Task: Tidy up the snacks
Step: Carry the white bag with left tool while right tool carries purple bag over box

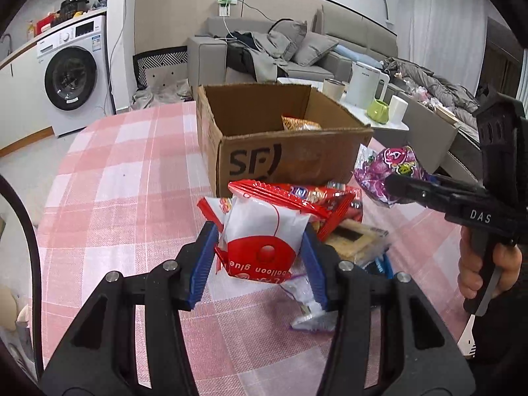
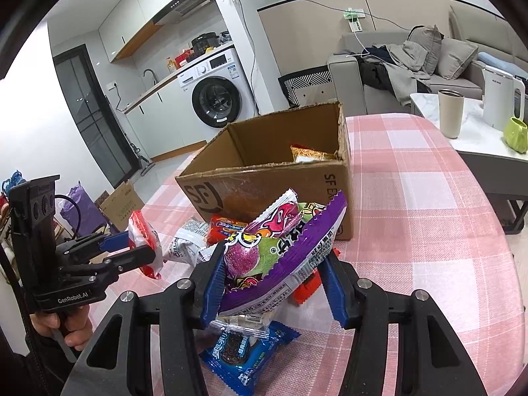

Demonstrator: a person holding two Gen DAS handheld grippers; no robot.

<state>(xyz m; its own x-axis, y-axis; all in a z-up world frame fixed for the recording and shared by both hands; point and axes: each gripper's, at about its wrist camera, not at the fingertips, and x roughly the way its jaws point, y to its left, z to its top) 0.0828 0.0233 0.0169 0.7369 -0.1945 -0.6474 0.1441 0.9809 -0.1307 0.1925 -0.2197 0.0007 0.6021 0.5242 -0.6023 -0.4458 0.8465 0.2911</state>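
My left gripper (image 1: 259, 231) is shut on a white and red packet (image 1: 264, 234), held above the pink checked tablecloth (image 1: 132, 171). My right gripper (image 2: 274, 254) is shut on a purple snack packet (image 2: 283, 247). An open cardboard box (image 1: 297, 158) stands just beyond both, with an orange snack bag (image 1: 300, 125) inside. Under the grippers lies a small pile of snacks: a red packet (image 1: 297, 198), a blue cookie packet (image 2: 250, 359) and a clear-wrapped one (image 2: 244, 321). Each view shows the other gripper from the side: the right gripper (image 1: 392, 184) and the left gripper (image 2: 145, 247).
A low side table (image 2: 478, 142) to the right of the cloth carries a white kettle (image 2: 501, 99), a beige cup (image 2: 450, 112) and a green mug (image 2: 516, 135). A grey sofa (image 1: 297, 52) and a washing machine (image 1: 72, 76) stand behind.
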